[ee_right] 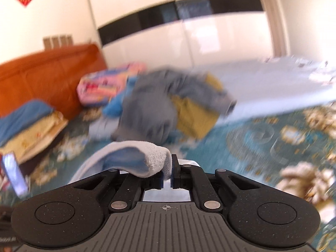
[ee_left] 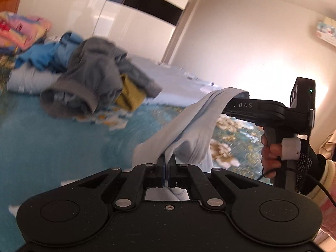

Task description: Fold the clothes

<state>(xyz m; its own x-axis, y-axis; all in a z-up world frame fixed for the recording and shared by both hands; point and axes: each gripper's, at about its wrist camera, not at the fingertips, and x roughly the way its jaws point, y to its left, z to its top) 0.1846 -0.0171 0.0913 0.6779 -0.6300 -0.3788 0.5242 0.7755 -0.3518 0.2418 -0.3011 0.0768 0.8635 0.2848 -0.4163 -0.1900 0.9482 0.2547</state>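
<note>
A pale blue-grey garment (ee_left: 189,130) hangs stretched between my two grippers, lifted off the teal patterned bedspread (ee_left: 52,147). My left gripper (ee_left: 167,161) is shut on one edge of it. In the left wrist view my right gripper (ee_left: 241,96) comes in from the right, held by a gloved hand (ee_left: 294,159), its tips buried in the cloth. In the right wrist view my right gripper (ee_right: 167,168) is shut on the ribbed hem of the same garment (ee_right: 134,157), which folds over its left finger.
A pile of unfolded clothes (ee_left: 90,79), grey, blue and mustard, lies further back on the bed. Folded colourful bedding (ee_left: 21,31) sits behind it. An orange headboard (ee_right: 48,77) and pillows (ee_right: 27,124) are at left, white wardrobe doors (ee_right: 189,42) behind.
</note>
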